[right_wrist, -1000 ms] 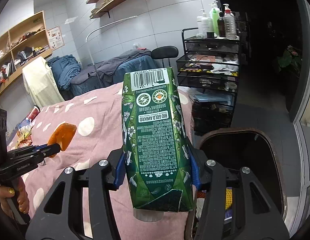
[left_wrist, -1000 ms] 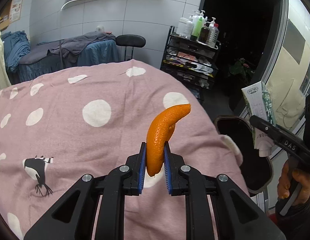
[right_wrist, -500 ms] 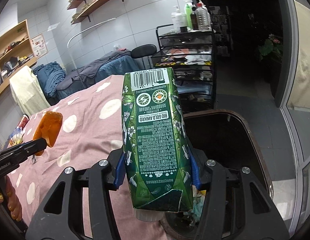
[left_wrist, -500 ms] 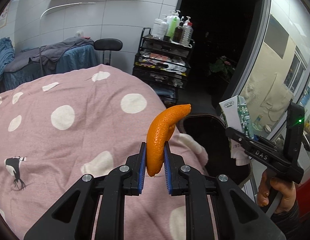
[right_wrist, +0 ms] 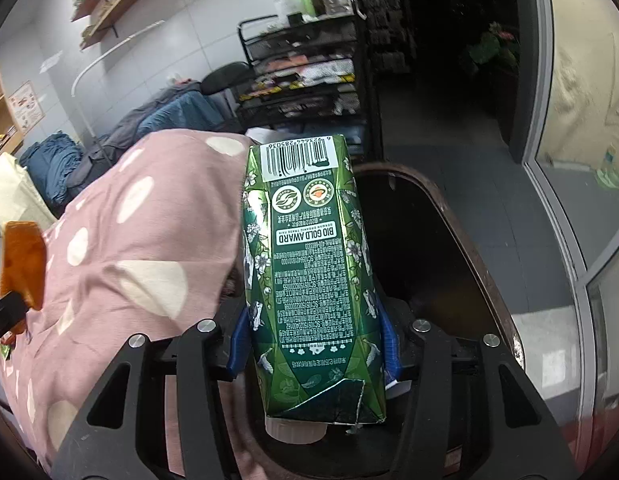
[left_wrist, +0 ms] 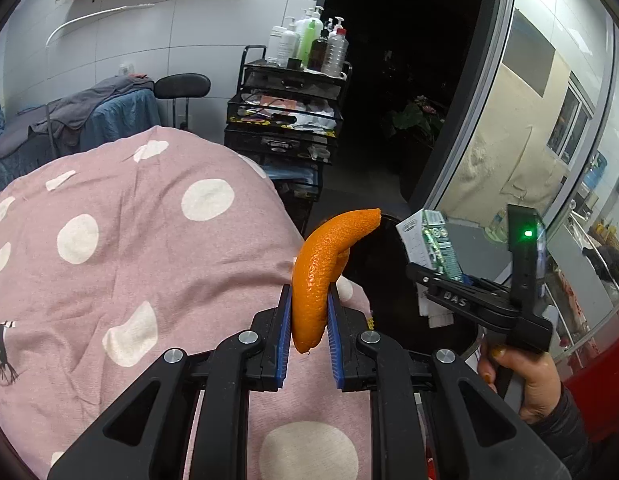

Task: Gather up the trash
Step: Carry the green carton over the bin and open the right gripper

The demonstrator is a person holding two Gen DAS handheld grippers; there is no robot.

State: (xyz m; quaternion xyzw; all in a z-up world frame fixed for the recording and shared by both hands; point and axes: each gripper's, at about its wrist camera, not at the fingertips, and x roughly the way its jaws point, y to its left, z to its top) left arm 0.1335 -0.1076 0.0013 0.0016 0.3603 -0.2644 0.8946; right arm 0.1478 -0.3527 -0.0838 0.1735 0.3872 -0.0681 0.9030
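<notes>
My left gripper (left_wrist: 308, 314) is shut on a curved orange peel (left_wrist: 319, 276) and holds it above the edge of the pink polka-dot bedspread (left_wrist: 129, 248). My right gripper (right_wrist: 312, 338) is shut on a green drink carton (right_wrist: 309, 280), held upright over the open dark trash bin (right_wrist: 441, 248). In the left wrist view the carton (left_wrist: 433, 244) and the right gripper (left_wrist: 421, 272) hover over the bin (left_wrist: 383, 276), just right of the peel. The peel also shows at the left edge of the right wrist view (right_wrist: 21, 264).
A black wire rack (left_wrist: 285, 116) with bottles on top stands behind the bed. A black stool (left_wrist: 182, 86) and a second bed with blue and grey covers (left_wrist: 89, 116) are at the back left. A glass door (left_wrist: 549, 120) is on the right.
Both grippers have moved right, toward the bin. The carton now hangs over the bin opening, and the peel has come up to the bed's edge beside it. Both grips are unchanged.
</notes>
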